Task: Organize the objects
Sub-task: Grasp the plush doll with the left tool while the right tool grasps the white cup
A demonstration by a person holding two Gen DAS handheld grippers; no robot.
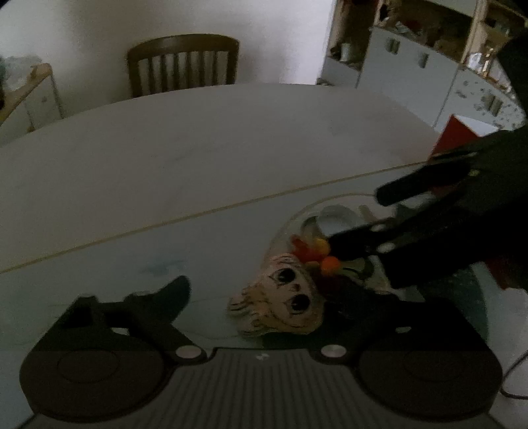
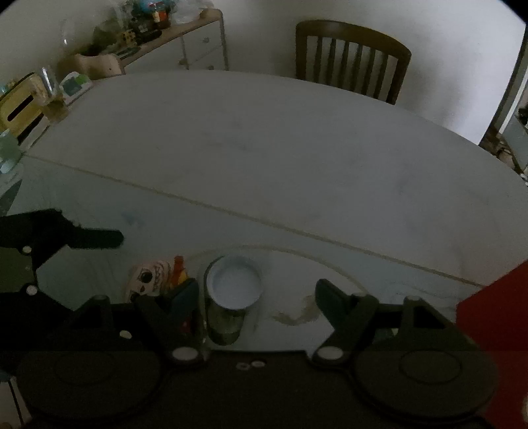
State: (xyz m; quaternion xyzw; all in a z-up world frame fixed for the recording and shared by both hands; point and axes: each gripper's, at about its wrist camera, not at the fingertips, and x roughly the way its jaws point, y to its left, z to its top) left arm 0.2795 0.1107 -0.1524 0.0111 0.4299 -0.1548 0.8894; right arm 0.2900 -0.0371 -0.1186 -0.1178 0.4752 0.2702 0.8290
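A small doll with a pale big-eyed face, red and orange flowers on its head and dark clothes lies on the near part of the table. My left gripper stands around it with its jaws apart. The left finger is clear of the doll; the right finger is lost in the dark clothes. Just beyond the doll stands a cup with a pale inside. My right gripper is open around the cup, the left finger close to it. The doll lies left of the cup.
The white table stretches away past a seam. A wooden chair stands at its far side. A red object sits at the right edge. A tissue box and a cluttered sideboard are far left; grey cabinets far right.
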